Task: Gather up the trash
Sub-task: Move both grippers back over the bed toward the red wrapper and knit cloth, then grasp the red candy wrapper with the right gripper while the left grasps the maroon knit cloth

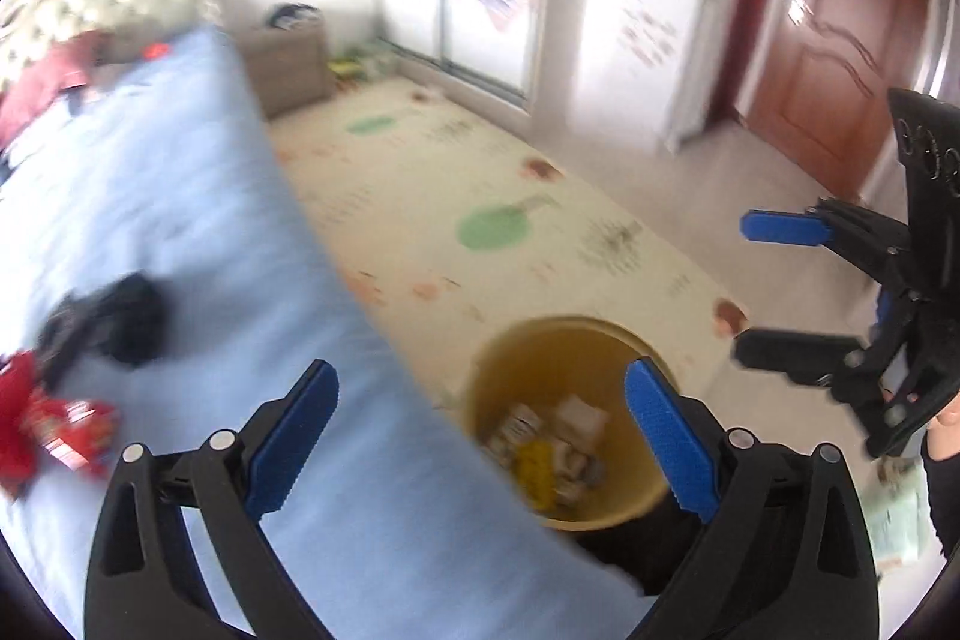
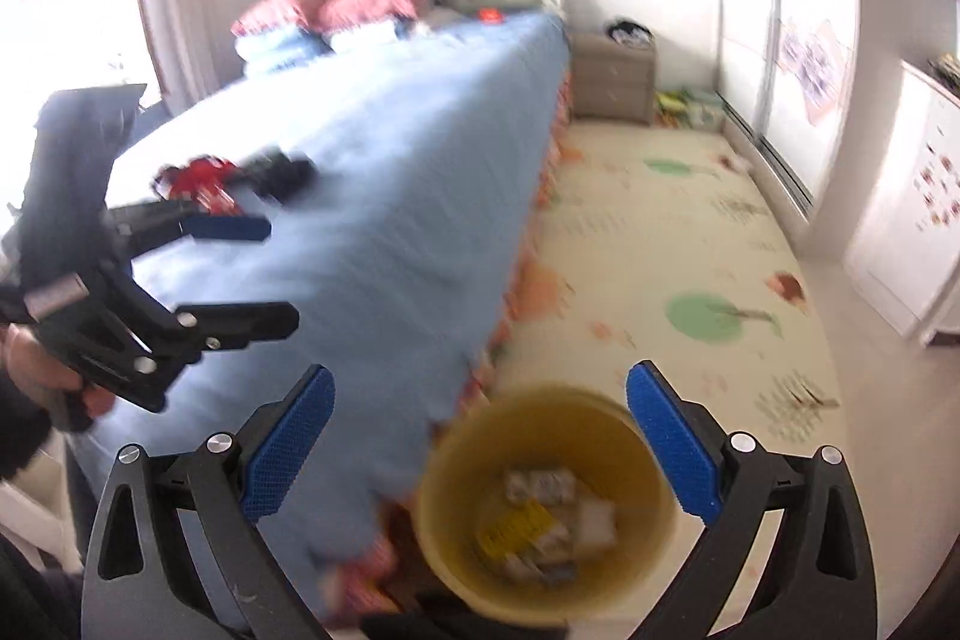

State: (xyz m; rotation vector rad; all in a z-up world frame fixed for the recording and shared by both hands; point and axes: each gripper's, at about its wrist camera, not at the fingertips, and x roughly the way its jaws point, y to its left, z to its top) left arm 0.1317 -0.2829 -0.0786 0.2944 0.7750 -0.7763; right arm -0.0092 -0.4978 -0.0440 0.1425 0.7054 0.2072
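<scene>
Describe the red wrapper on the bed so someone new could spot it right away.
Start at the big bed with the blue sheet. On that sheet, toward the foot end, lies the crumpled red wrapper. A black item sits right beside it; the wrapper is the shiny bright red one.

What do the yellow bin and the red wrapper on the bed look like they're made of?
Yellow bin: probably plastic, with smooth, uniform, slightly glossy walls. Red wrapper: likely thin plastic or foil film, crumpled, with printed colours. Motion blur leaves both uncertain.

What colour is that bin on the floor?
The bin is yellowish tan, clearest in the right wrist view.
</scene>
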